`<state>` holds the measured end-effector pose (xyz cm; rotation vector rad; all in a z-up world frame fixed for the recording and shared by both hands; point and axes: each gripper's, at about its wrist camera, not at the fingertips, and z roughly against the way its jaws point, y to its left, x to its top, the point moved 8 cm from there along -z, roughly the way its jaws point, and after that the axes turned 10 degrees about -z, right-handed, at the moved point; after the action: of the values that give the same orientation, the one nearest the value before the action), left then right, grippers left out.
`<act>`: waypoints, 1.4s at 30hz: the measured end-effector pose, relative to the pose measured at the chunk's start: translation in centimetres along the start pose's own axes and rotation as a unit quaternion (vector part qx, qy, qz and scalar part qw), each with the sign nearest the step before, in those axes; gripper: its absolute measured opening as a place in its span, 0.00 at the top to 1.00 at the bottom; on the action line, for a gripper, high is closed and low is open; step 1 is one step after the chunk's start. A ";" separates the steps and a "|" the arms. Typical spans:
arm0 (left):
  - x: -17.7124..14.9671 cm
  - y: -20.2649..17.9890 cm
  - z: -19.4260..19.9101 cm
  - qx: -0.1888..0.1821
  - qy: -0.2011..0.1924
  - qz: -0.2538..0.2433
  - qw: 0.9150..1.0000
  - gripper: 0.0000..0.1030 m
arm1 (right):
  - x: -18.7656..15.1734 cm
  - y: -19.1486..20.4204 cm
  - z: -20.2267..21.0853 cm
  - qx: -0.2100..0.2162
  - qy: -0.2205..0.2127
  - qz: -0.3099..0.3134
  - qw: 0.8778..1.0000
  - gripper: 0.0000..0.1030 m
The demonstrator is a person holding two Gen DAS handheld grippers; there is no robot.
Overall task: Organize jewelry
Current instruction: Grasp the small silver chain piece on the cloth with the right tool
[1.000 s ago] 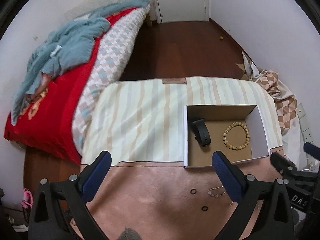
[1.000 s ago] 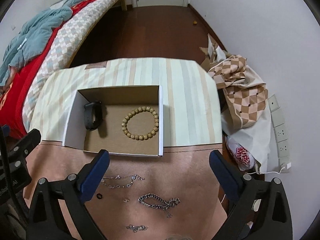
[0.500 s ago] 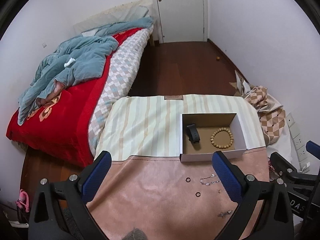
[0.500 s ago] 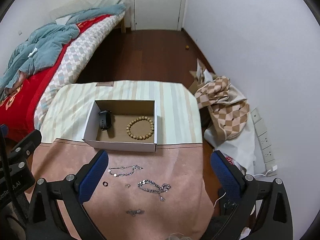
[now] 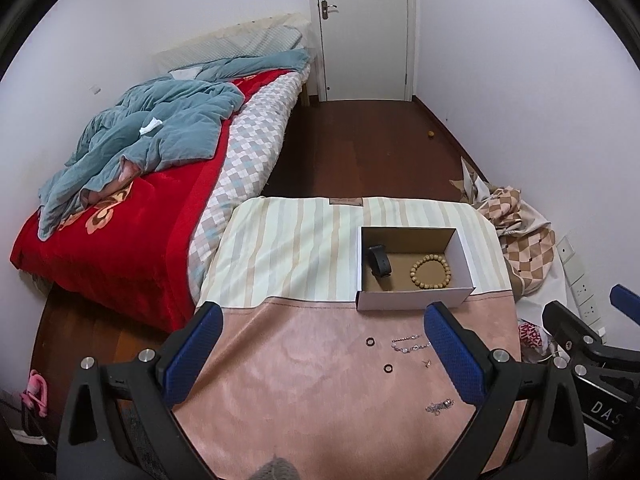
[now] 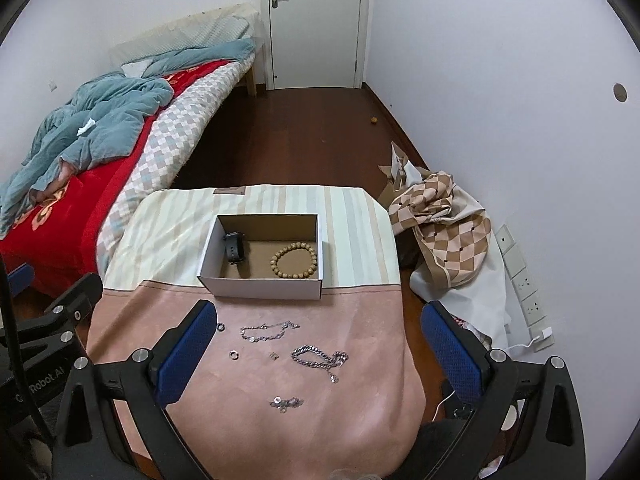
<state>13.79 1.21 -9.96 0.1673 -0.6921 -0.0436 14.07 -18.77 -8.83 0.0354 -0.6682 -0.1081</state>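
Note:
An open cardboard box (image 6: 260,286) (image 5: 414,302) stands mid-table and holds a black watch (image 6: 235,247) (image 5: 379,261) and a wooden bead bracelet (image 6: 295,261) (image 5: 430,272). On the pink cloth in front of it lie a thin silver chain (image 6: 266,330) (image 5: 410,343), a thick silver chain (image 6: 318,357), two small rings (image 6: 233,355) (image 5: 371,342), a tiny stud (image 6: 273,355) and a small silver piece (image 6: 286,403) (image 5: 439,406). My left gripper (image 5: 322,354) and right gripper (image 6: 318,350) are both open, empty, and held high above the cloth's near part.
The table (image 6: 360,232) carries a striped cloth at the back and pink cloth in front. A bed (image 5: 120,216) with red and blue bedding lies left. A checkered cloth pile (image 6: 444,216) sits on the floor right, below wall sockets (image 6: 528,280). A white door (image 6: 316,20) is at the back.
Both grippers have risen and pulled back from the table, so the box and jewelry look smaller and farther. Nothing on the table has moved. Both grippers stay open.

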 end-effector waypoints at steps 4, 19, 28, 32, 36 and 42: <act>-1.8 0.1 -0.9 0.005 0.011 0.001 1.000 0.00 | -1.6 -1.1 -0.8 0.005 0.012 -0.019 1.000 0.00; -13.2 -0.8 -10.7 0.020 0.136 -0.004 0.990 0.00 | -16.6 -3.9 -14.4 0.017 0.159 -0.058 0.985 0.43; -14.7 -0.4 -12.0 0.027 0.157 -0.006 0.987 0.00 | -19.2 -1.0 -17.6 0.034 0.169 -0.017 0.985 0.83; -14.6 -0.8 -12.3 0.022 0.158 -0.008 0.987 0.00 | -18.8 -0.6 -16.8 0.047 0.147 -0.016 0.988 0.90; -14.2 -1.6 -12.4 0.014 0.155 -0.015 0.988 0.00 | -17.2 -2.0 -14.9 0.068 0.126 -0.051 0.988 0.90; -13.6 -3.2 -13.0 -0.003 0.154 -0.023 0.988 0.00 | -14.1 -5.1 -12.8 0.089 0.108 -0.109 0.984 0.92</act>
<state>11.65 1.12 -28.91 0.1795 -0.3793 -0.0623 10.58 -22.29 -27.90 0.2899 -0.4529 -0.2513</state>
